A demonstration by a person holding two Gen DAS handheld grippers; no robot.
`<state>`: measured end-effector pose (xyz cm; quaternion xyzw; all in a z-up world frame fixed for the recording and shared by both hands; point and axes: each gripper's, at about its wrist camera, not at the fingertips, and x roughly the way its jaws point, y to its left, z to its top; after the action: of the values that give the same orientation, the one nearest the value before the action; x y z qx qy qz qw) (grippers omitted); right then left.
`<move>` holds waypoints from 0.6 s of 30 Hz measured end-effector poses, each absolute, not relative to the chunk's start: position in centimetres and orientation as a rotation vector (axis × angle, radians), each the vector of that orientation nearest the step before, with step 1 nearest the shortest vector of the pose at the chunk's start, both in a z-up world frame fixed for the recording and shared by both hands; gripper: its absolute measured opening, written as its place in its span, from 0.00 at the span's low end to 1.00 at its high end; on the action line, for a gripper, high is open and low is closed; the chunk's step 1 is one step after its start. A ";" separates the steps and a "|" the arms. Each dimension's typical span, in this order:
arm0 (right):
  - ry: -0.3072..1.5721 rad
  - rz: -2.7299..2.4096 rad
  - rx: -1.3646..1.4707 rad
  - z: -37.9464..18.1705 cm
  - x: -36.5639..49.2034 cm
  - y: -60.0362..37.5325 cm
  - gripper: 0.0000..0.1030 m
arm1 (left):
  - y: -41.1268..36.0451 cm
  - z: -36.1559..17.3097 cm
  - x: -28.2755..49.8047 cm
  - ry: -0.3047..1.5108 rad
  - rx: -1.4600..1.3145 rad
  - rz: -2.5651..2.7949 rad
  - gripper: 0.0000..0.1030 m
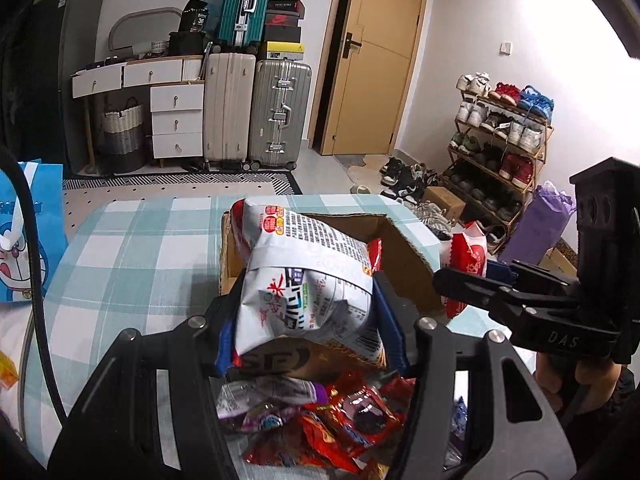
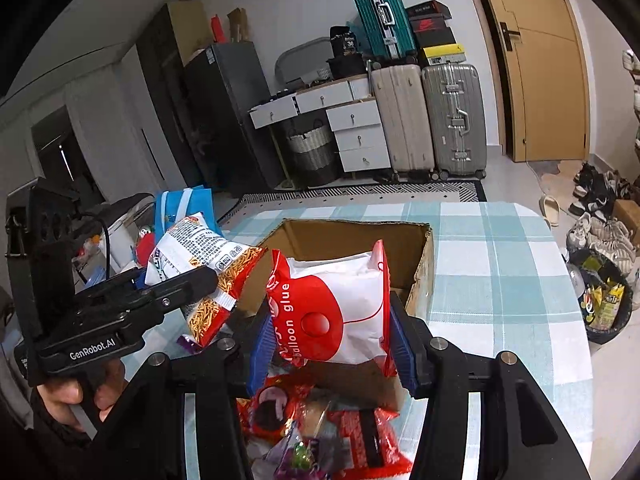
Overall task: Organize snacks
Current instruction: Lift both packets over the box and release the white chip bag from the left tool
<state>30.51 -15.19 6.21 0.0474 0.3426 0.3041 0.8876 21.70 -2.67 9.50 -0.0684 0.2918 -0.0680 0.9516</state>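
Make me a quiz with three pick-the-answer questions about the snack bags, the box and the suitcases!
1. Where is the open brown cardboard box?
A. on the checked blue-and-white tablecloth
B. on the floor
C. on top of the suitcases

2. What colour is the suitcase lying on top of the two standing ones?
A. yellow
B. teal
C. pink

3. What is the right gripper doing?
A. hanging open with nothing in it
B. gripping a shoe
C. squeezing the red-and-white "balloon glue" bag

Answers:
1 A: the box sits on the checked tablecloth.
2 B: the top suitcase is teal with silver trim.
3 C: its blue fingers press on both sides of the bag.
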 end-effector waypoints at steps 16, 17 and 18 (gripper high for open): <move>0.758 0.644 0.103 4.0 34.1 -13.4 0.50 | -2.7 7.1 27.6 0.644 -0.130 -0.133 0.53; 0.759 0.644 0.104 3.8 34.3 -13.3 0.50 | -2.8 7.2 28.0 0.645 -0.129 -0.132 0.53; 0.760 0.642 0.105 3.7 34.5 -13.3 0.50 | -2.8 7.1 28.4 0.646 -0.128 -0.131 0.53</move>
<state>34.47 -13.28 3.74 0.0504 0.3641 0.3079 0.8776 28.43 -2.84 7.10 -0.0626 0.3170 -0.0645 0.9442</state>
